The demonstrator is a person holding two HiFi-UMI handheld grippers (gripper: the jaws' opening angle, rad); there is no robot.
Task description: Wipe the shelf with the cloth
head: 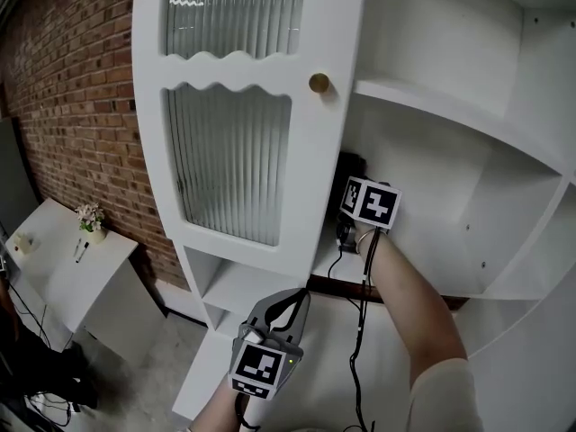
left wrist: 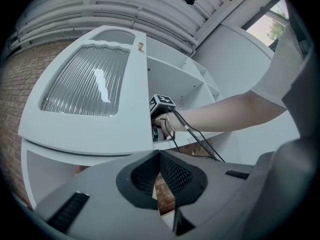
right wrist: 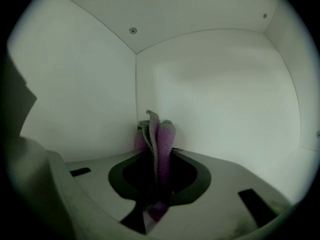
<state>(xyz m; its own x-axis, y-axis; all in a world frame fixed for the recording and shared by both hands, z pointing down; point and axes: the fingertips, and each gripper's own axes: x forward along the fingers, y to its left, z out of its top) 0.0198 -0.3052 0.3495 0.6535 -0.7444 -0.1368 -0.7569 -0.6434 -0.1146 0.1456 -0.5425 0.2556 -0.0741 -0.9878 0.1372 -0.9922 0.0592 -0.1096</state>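
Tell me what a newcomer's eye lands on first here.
The white cabinet's ribbed-glass door fills the centre of the head view. Just right of it, the right gripper reaches into the back corner of a shelf compartment, clamped on a purple cloth. The left gripper hangs low, shut and empty.

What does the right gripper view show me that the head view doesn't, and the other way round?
Right gripper view only: the folded purple cloth clamped in the right gripper, pointed into the compartment's back corner. Head view only: the ribbed-glass cabinet door with its round brass knob, the red brick wall, and the left gripper held low outside the cabinet. Both: the white shelf compartment.
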